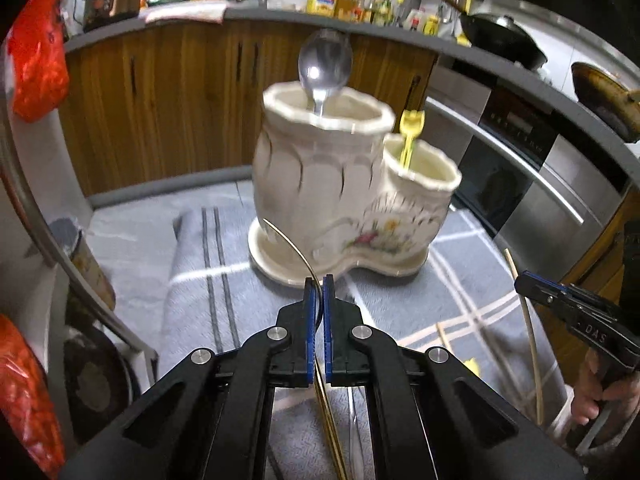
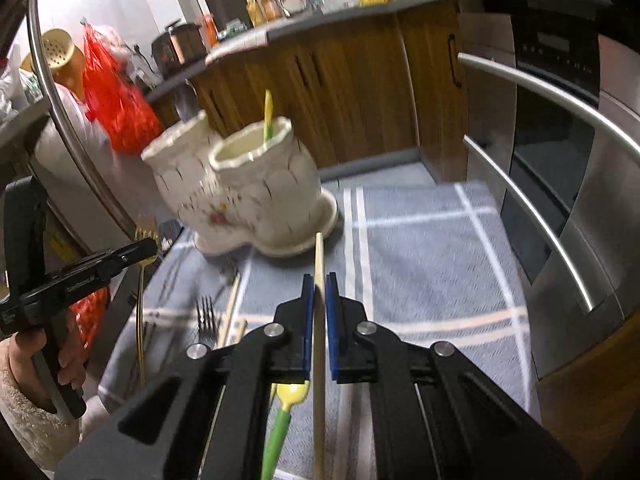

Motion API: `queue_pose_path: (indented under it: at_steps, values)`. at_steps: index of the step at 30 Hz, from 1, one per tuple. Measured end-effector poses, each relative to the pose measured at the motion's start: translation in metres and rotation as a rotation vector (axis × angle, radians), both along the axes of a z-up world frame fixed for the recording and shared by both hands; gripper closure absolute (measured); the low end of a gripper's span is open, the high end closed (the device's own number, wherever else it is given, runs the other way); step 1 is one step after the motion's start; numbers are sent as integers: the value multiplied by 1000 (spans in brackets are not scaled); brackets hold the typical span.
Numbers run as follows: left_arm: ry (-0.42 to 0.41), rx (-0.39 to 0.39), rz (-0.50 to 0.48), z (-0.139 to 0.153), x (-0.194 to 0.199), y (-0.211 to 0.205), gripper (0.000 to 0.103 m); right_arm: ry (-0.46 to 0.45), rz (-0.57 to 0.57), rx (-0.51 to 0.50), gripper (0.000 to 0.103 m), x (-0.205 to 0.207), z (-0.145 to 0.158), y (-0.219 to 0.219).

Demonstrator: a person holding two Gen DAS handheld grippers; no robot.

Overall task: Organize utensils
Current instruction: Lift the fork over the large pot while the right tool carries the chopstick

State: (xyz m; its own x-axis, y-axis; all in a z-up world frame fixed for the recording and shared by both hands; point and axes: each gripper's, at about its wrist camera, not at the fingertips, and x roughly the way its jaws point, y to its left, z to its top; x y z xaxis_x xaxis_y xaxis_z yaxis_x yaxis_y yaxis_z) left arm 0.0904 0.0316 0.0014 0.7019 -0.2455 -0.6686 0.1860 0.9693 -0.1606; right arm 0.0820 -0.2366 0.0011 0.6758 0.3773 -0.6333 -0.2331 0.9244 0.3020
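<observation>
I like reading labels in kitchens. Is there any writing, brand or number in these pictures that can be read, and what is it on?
"DAS": on the black body of the right gripper, only part of a longer marking.
Embossed word on the left gripper: too blurred to read.
Red and blue label on the yellow oil bottle: too small to read.
Display on the dark oven panel: blurred, unreadable.

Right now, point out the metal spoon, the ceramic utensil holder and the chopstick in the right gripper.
metal spoon (image 1: 325, 60), left wrist view, bowl.
ceramic utensil holder (image 1: 316, 184), left wrist view, tall compartment's wall.
chopstick (image 2: 319, 264), right wrist view, shaft above the right gripper (image 2: 319, 280).
</observation>
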Motion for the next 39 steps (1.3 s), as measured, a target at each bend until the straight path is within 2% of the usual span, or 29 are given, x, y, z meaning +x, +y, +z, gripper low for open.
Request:
queue_pose_path:
  at_steps: [12, 17, 25, 32, 36, 39]
  values:
    - [-168, 14, 17, 59, -27, 11, 99, -219, 1, 27, 97, -16, 54, -2]
    - [-237, 9, 45, 80, -30, 16, 99, -278, -1, 19, 97, -10, 69, 3]
    - [-301, 2, 53, 112, -30, 24, 99, -345, 13, 33, 97, 4, 96, 13]
    - [-398, -71, 0, 177, -22, 26, 99, -448, 4, 62, 97, 27, 142, 25]
    - [-478, -49, 16, 208, -12, 21, 99, -512, -18, 84, 97, 45, 163, 31]
    - [-500, -4, 44, 217, 7, 11, 99, -541, -39, 69, 97, 60, 168, 36]
